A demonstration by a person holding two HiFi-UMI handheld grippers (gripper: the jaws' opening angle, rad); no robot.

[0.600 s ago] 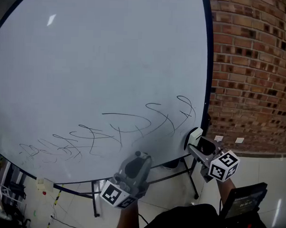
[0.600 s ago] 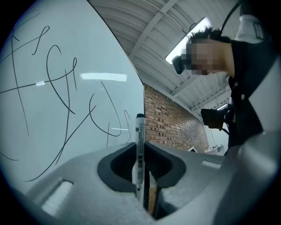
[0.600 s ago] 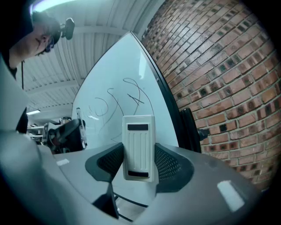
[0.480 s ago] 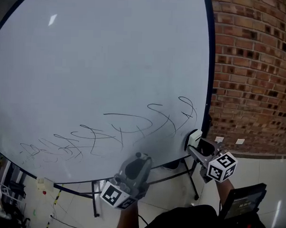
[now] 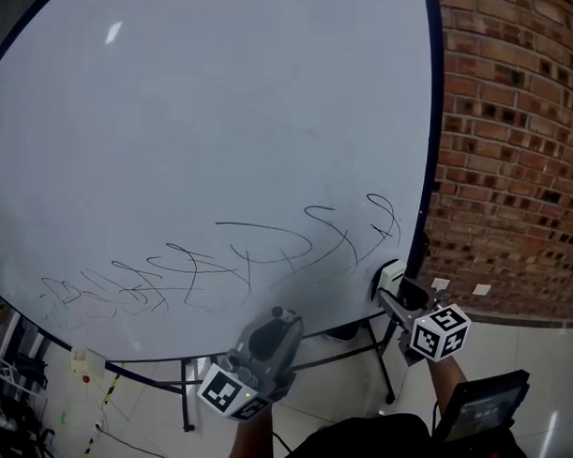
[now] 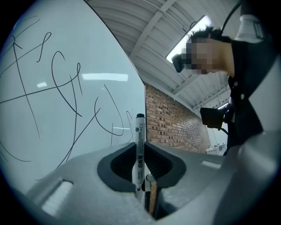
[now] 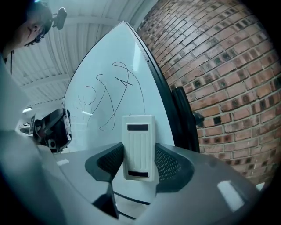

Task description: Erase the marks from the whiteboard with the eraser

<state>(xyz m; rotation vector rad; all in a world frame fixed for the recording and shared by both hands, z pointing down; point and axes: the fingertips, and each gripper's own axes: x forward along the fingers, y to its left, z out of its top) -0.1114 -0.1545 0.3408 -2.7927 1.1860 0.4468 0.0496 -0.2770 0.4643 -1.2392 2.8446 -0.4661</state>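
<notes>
Our right hand-held gripper [image 7: 138,163] is clamped on the eraser [image 7: 138,145] by its long sides, near the lower right edge of the whiteboard [image 5: 224,127]. We judge it light, rigid and a little slick. Our left hand-held gripper [image 6: 140,163] pinches a marker [image 6: 139,140]. Black scribbles [image 5: 258,251] cross the glossy lower board, and a brick wall [image 5: 514,156] stands at right.

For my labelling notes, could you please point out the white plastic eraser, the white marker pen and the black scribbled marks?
White plastic eraser [image 7: 139,147]: right gripper view, ribbed back.
White marker pen [image 6: 139,134]: left gripper view, printed barrel.
Black scribbled marks [image 5: 258,224]: head view, long curved stroke.
</notes>
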